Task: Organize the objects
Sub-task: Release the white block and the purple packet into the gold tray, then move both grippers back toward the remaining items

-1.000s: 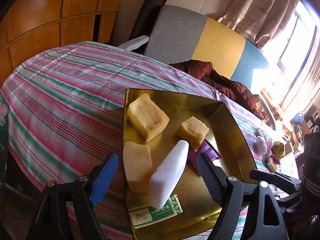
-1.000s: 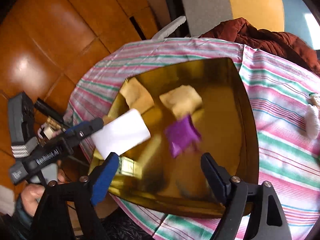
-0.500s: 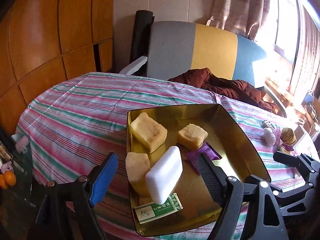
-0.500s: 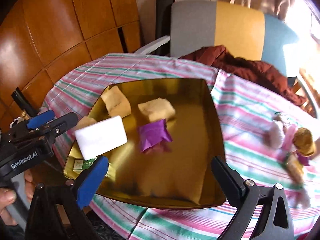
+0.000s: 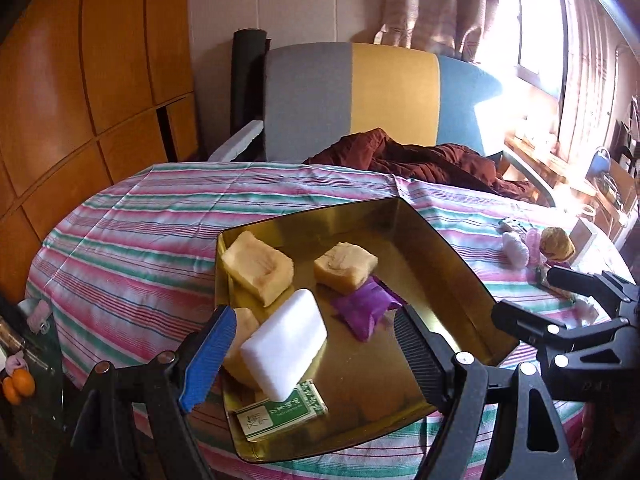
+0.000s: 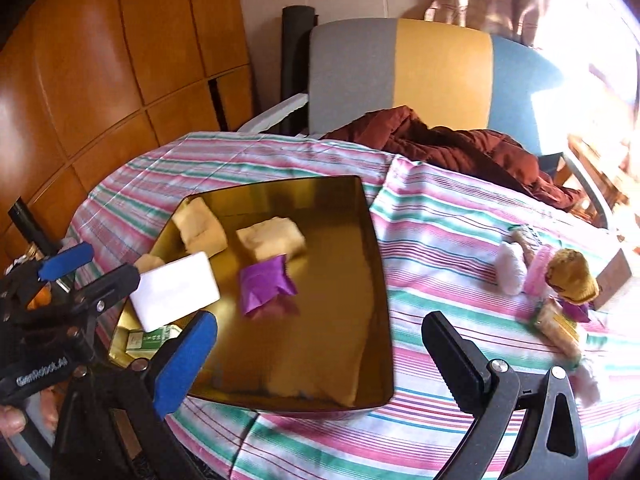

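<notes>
A gold tray [image 5: 448, 256] [image 6: 372, 240] sits on the striped table. In it lie yellow sponge blocks [image 5: 258, 267] [image 5: 346, 267], a white block [image 5: 285, 343] [image 6: 175, 290] leaning on another sponge, a purple packet [image 5: 366, 309] [image 6: 266, 283] and a green-and-white box [image 5: 280, 414]. My left gripper [image 5: 312, 356] is open and empty above the tray's near end. My right gripper [image 6: 320, 360] is open and empty over the tray's near right side. It also shows at the right of the left wrist view [image 5: 560, 320].
A doll [image 6: 570, 276], a white fluffy item [image 6: 510, 268] and a small packet [image 6: 558, 326] lie on the cloth [image 6: 440, 248] right of the tray. A chair [image 5: 352, 96] with a brown garment [image 5: 420, 160] stands behind the table. Wooden panelling is at the left.
Both grippers have pulled back and up from the tray, so more of the table and room shows. The white block lies in the tray, and both grippers stay open.
</notes>
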Tool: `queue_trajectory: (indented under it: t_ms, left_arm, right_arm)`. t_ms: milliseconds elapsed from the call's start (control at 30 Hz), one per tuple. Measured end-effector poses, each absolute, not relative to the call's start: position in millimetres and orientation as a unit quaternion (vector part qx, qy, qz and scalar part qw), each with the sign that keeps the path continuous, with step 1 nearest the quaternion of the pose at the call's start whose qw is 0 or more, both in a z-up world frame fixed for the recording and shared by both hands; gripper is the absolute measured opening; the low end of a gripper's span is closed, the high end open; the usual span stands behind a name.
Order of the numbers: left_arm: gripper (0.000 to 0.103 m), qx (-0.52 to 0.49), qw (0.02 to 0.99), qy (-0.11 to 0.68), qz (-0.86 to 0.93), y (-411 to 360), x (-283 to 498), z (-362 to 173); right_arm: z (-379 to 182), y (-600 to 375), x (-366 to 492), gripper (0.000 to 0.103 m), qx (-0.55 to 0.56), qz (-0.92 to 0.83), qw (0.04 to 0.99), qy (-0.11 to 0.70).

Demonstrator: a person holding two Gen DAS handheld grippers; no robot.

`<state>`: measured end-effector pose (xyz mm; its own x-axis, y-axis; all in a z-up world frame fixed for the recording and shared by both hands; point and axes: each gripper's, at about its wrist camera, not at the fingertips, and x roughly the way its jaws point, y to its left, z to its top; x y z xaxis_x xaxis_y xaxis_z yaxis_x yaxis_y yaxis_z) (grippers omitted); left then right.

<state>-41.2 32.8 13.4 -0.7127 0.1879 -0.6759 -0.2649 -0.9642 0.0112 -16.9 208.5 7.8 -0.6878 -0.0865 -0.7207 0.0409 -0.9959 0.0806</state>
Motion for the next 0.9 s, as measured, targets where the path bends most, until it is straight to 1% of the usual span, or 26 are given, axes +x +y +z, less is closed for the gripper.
queue_trajectory:
  t_ms: [467, 900]
  left_arm:
    - [0.083, -0.392, 0.198, 0.059, 0.897, 73.4, -38.5, 1.1]
    - [0.083, -0.413, 0.237, 0.083, 0.875, 112.0, -40.0, -9.8]
  right_arm:
    - [-4.8, 278.2, -8.4, 0.103, 0.404, -0.912, -0.034, -0.065]
    - [-9.9, 401.2, 5.7, 0.103, 0.413, -0.89, -0.15, -0.12]
